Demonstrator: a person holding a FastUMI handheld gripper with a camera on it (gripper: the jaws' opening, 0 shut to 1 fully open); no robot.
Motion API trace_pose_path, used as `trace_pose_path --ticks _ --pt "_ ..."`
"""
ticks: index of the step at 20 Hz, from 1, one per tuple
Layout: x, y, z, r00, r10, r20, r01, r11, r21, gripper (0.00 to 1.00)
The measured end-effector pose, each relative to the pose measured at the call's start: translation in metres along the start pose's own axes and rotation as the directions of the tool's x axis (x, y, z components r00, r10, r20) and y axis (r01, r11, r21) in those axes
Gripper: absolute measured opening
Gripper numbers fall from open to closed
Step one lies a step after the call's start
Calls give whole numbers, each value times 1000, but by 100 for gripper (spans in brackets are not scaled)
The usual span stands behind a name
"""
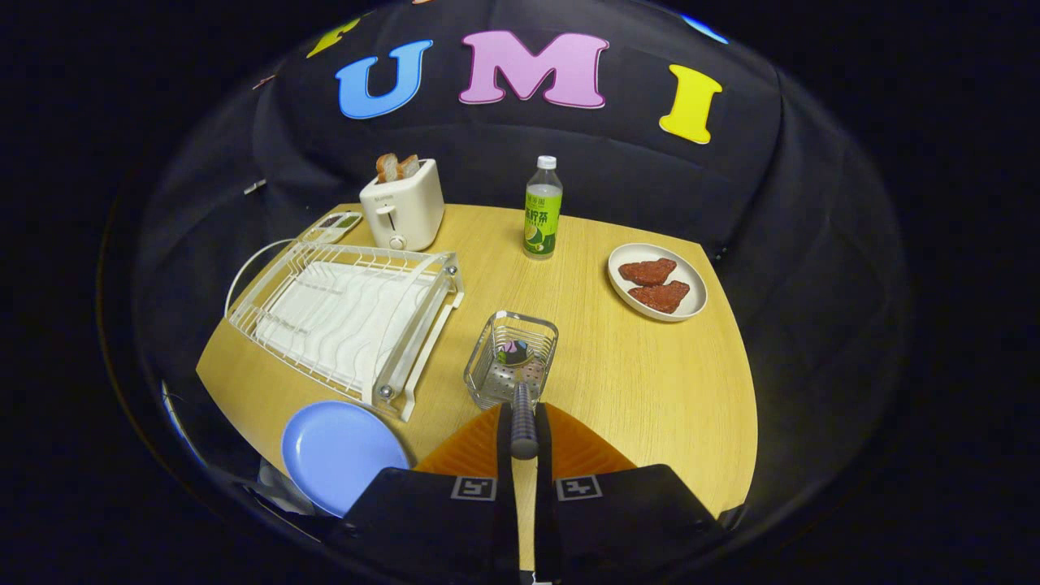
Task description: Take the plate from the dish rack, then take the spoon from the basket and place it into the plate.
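Gripper [524, 431] clamped on spoon [523, 414] handle over basket [511, 359]; plate [341, 453] at table [650, 382] edge.

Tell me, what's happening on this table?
A person holds a gripper, and its two fingers are shut on the handle of a spoon. The spoon's other end is in the little wire basket just ahead. The blue plate is already out of the white dish rack and lies on the table beside the fingers, waiting for the spoon.
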State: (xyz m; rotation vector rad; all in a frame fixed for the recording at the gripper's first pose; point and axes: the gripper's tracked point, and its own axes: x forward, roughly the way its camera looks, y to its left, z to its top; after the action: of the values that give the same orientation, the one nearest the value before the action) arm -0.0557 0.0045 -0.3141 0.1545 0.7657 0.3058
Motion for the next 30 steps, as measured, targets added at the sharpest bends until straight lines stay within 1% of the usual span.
trace_pose_path --ticks 4,6,8,11,14,16,20,25,27,30 --pt "-41 15 30 993 27 112 -28 1000 5 12" --pt "-62 33 45 985 64 163 -64 998 -7 12" --pt "-80 56 56 972 119 204 -116 993 -23 12" --pt "-101 102 58 946 234 224 -225 972 -64 12" --pt "-115 144 36 923 343 176 -325 938 -123 12" --pt "-115 157 13 919 374 121 -352 920 -174 12" --pt "-94 170 -38 919 394 12 -383 901 -204 12" --pt "-58 174 -102 914 388 -120 -406 881 -243 12" --pt "-46 176 -121 907 392 -155 -420 876 -239 12" --pt "-35 181 -136 893 413 -180 -447 865 -229 12"
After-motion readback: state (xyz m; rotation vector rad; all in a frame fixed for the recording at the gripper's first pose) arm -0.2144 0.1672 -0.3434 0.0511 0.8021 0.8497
